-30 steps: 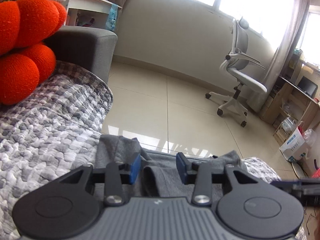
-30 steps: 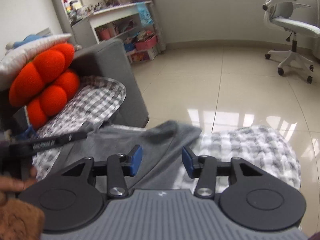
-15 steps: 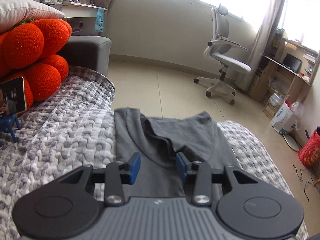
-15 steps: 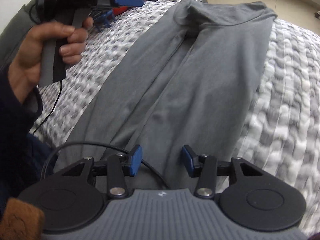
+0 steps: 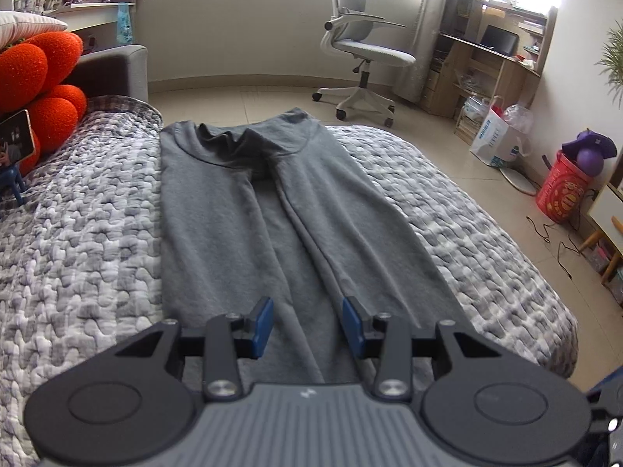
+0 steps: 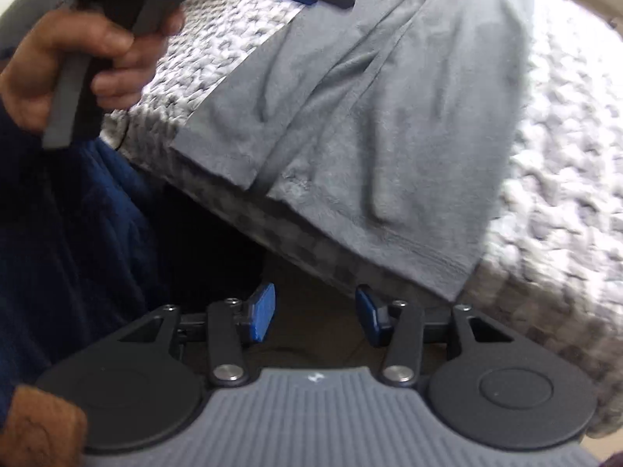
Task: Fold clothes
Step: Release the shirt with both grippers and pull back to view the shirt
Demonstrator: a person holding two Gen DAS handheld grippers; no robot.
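Both black, blue-padded tools, the left tool (image 5: 307, 327) and right tool (image 6: 315, 317), gape part-open and empty near the hem of the long grey folded garment (image 5: 233, 225), which lies lengthwise on the grey-and-white quilted bed (image 5: 78, 233), bare quilt flanking both edges, tiled floor (image 5: 241, 105) beyond.

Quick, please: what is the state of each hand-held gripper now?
Left hand-held gripper: open, holding nothing, above the grey garment.
Right hand-held gripper: open, empty, beyond the garment's hem.
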